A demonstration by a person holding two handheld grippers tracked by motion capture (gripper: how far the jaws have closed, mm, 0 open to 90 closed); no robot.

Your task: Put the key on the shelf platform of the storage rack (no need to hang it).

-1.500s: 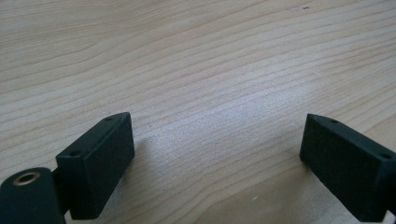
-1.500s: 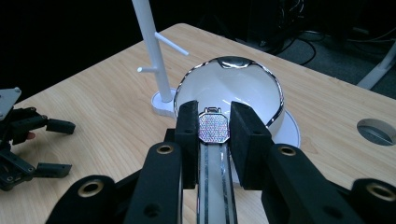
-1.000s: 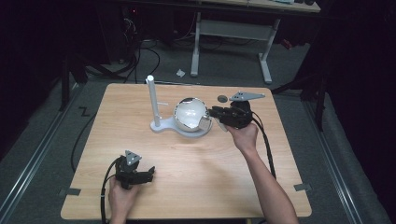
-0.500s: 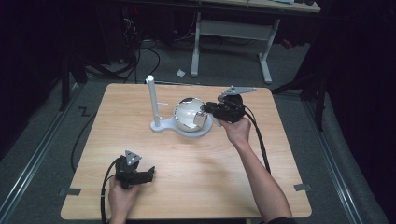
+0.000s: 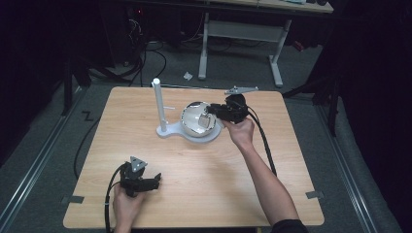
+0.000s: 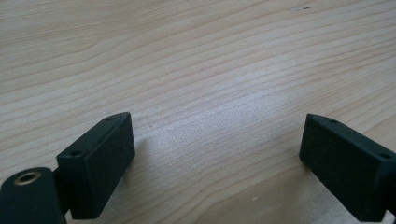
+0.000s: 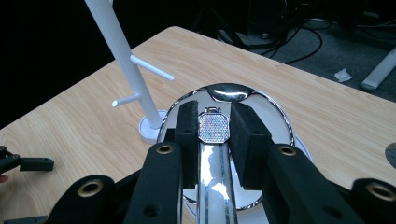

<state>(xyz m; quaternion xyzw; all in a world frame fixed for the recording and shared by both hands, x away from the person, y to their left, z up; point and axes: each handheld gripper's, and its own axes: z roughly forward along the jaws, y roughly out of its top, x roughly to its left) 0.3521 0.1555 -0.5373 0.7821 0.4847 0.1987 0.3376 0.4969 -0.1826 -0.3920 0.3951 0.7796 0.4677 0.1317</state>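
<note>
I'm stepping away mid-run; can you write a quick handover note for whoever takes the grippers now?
Right gripper: jaws nearly closed around a small sparkly watch over the shiny metal bowl; a firm grip cannot be told.
Left gripper: open, empty, low over the bare wooden table near its front edge.
The white peg stand beside the bowl holds nothing.
Left: probably lift the watch out.

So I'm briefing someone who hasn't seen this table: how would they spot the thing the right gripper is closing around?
On the wooden table, find the white peg stand; a shiny chrome bowl sits beside it. Over that bowl, between the right gripper jaws, is a small sparkly octagonal watch face, glittering with tiny stones, unlike the smooth bowl.
</note>
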